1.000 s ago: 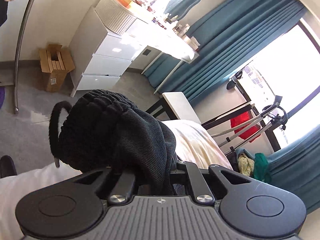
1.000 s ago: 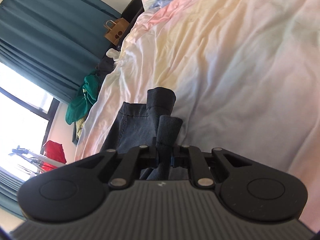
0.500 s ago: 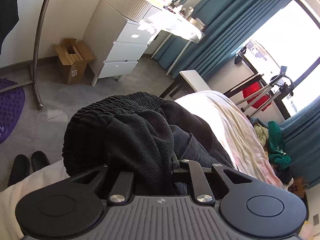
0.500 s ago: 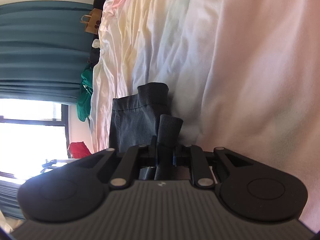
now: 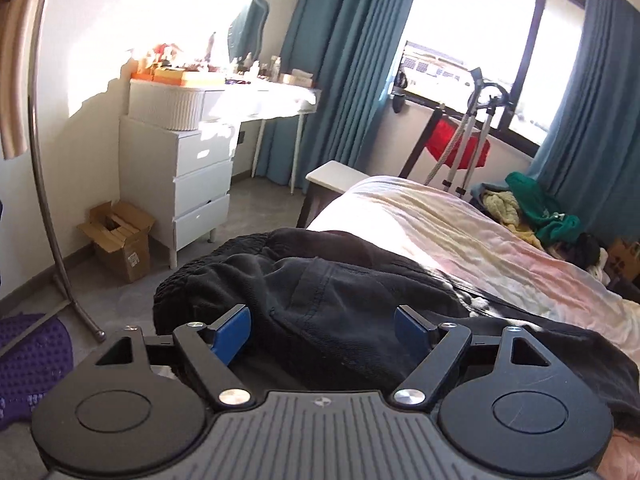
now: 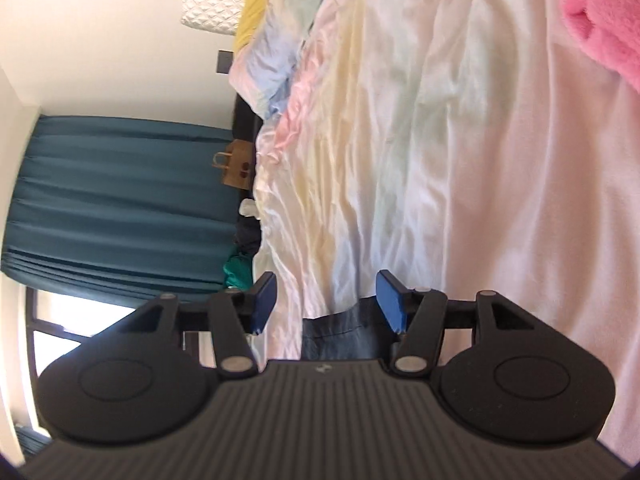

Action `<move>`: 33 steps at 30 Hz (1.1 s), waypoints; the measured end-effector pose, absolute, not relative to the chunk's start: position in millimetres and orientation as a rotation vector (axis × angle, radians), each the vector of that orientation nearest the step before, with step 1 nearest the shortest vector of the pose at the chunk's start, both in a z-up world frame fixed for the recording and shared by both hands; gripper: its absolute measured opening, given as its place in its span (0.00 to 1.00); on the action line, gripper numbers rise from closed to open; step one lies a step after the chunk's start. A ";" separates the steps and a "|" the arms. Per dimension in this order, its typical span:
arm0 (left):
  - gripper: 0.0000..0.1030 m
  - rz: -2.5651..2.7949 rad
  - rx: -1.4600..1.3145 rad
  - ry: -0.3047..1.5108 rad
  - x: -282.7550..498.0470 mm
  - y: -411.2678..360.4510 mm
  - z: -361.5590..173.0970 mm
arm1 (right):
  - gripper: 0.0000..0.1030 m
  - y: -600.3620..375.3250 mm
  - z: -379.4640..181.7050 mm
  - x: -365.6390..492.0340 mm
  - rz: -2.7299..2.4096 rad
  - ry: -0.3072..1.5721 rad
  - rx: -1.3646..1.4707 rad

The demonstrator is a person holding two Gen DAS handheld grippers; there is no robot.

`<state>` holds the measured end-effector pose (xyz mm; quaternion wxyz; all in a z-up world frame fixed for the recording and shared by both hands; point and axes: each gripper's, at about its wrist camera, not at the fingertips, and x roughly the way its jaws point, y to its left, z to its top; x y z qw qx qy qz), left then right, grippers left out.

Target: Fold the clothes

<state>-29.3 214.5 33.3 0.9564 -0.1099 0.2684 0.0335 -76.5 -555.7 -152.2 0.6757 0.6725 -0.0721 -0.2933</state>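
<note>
A black garment with an elastic waistband lies bunched on the near end of the bed. My left gripper is open just above it, blue pads spread wide, holding nothing. In the right wrist view my right gripper is open and empty. Only a small dark grey part of the garment shows below the pads, lying on the pastel bedsheet.
A white drawer unit and desk stand at the left wall, with a cardboard box and a metal rack pole on the floor. A clothes pile lies beyond the bed. A pink plush blanket lies on the sheet.
Both grippers were shut on the garment and have opened and let go. The garment now lies on the bed. Both cameras have swung and drawn back.
</note>
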 end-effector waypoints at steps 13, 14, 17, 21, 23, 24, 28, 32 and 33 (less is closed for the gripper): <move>0.79 -0.469 0.305 0.555 35.4 -44.2 -54.9 | 0.56 -554.9 -180.7 -26.7 -0.478 0.230 1.624; 0.77 -0.493 0.337 0.557 37.5 -53.9 -66.5 | 0.56 -555.0 -182.1 -25.9 -0.477 0.230 1.617; 0.77 -0.525 0.395 0.533 35.1 -60.2 -91.0 | 0.50 -553.6 -184.3 -24.9 -0.475 0.222 1.580; 0.77 -0.575 0.442 0.528 37.4 -59.5 -117.2 | 0.26 -553.2 -184.3 -17.6 -0.530 0.237 1.501; 0.77 -0.596 0.475 0.520 34.0 -61.1 -124.0 | 0.15 -554.2 -185.6 -15.0 -0.555 0.247 1.485; 0.77 -0.606 0.489 0.516 31.6 -63.5 -125.7 | 0.09 -554.9 -186.1 -15.2 -0.561 0.240 1.483; 0.76 -0.650 0.480 0.492 27.3 -65.9 -124.2 | 0.04 -554.0 -173.4 -17.7 -0.582 0.215 1.404; 0.76 -0.636 0.412 0.475 29.7 -54.6 -115.4 | 0.04 -548.5 -158.2 -30.0 -0.592 0.174 1.375; 0.76 -0.629 0.390 0.475 30.9 -51.2 -113.1 | 0.04 -548.1 -157.2 -34.2 -0.605 0.180 1.381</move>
